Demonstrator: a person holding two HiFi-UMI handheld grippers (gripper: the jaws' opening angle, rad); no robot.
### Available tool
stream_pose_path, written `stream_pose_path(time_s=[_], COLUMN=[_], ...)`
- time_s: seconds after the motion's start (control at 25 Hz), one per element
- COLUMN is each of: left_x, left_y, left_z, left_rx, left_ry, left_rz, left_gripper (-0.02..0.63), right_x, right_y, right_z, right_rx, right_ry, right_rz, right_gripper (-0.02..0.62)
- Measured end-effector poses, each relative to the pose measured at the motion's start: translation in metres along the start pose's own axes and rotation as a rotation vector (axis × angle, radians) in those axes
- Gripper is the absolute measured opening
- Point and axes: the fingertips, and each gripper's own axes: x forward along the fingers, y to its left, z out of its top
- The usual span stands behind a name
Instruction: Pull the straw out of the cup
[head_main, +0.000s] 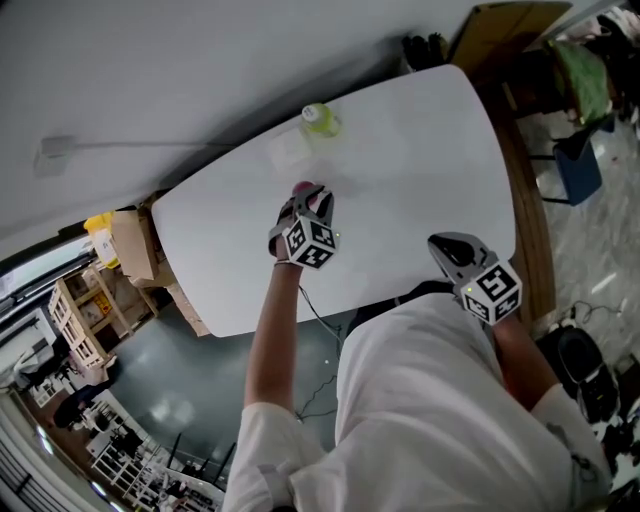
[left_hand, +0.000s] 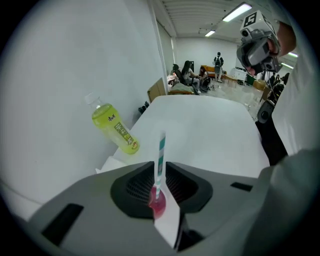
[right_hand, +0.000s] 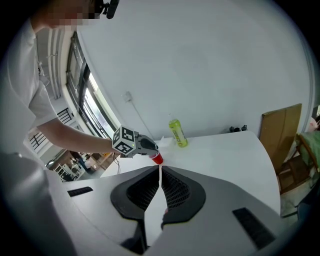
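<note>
A small red cup (head_main: 305, 188) stands on the white table (head_main: 420, 150) with a teal-striped straw (left_hand: 160, 155) upright in it. My left gripper (head_main: 308, 198) comes down over the cup, one jaw on each side of it, and I see no firm press on it. In the left gripper view the cup (left_hand: 157, 202) sits deep in the gap and the straw rises past the tips. The right gripper view shows the left gripper (right_hand: 151, 149) with the cup (right_hand: 157, 159) at its tip. My right gripper (head_main: 442, 245) hangs near the table's front edge, shut and empty.
A yellow-green drink bottle (head_main: 320, 119) stands at the table's far edge by the wall, with a white sheet (head_main: 290, 150) beside it. A cardboard box (head_main: 505, 25) leans past the table's right end. People (left_hand: 190, 77) sit far across the room.
</note>
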Motion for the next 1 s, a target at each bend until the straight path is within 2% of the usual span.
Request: stream_pose_path(time_s=[0.08,0.32,0.76,1.0], left_x=[-0.001,-0.008,-0.055,-0.095], left_y=[0.004,0.008,0.027,0.021], left_z=[0.003,0.008,0.017,0.028], left_rx=[0.003,-0.013,-0.206,-0.276], left_ry=[-0.009,-0.03,-0.168,-0.263], left_rz=[0.029,0.08,0.179,0.191], left_gripper=[0.027,0.025,0.024,0.023], right_x=[0.0,0.0,0.006,0.01], right_y=[-0.007,-0.02,-0.014,0.001], right_z=[0.001,0.0,0.003,0.004], right_rx=[0.011,0.034,0.021,-0.013], right_ry=[-0.003,-0.008,-0.015,-0.013], right_rz=[-0.003,0.004,0.039,0.045], right_gripper=[0.04,0.04,0.04,0.04])
